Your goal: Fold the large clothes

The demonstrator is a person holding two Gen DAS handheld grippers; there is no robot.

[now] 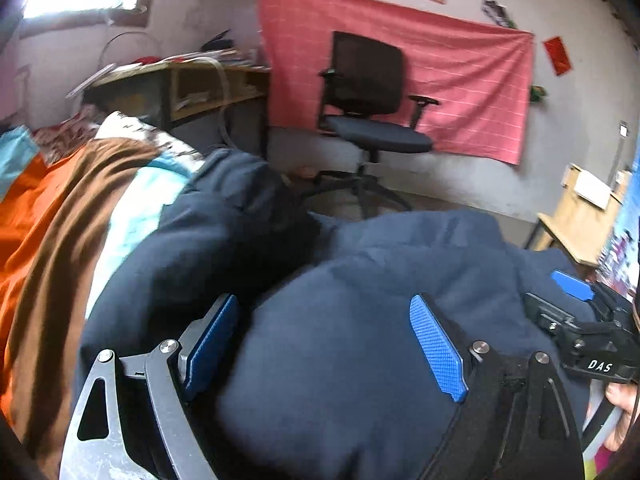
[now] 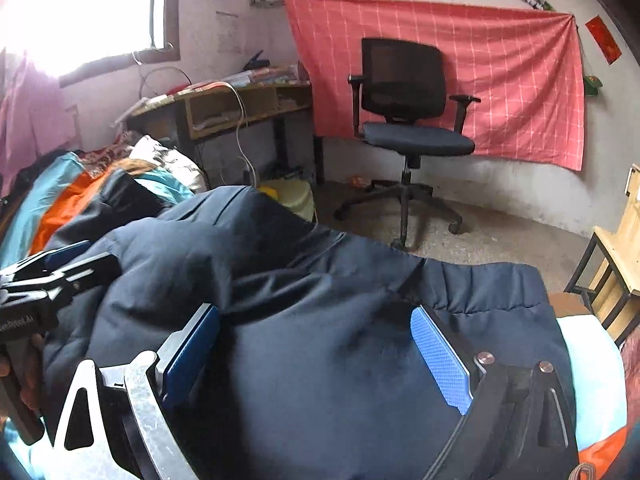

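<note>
The bulky navy padded jacket (image 2: 304, 280) lay heaped on the striped bed (image 1: 48, 216), well short of the office chair (image 2: 404, 120). Left gripper (image 1: 324, 344) and right gripper (image 2: 316, 356) both sat spread wide, pressing fabric, clamping nothing. Folding looked barely begun.

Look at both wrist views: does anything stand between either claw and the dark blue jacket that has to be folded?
Nothing visible does. The left claw sits open directly over the navy jacket, its fabric bulging between the fingers. The right claw is likewise open over the same jacket, which lies on the bedding.
</note>
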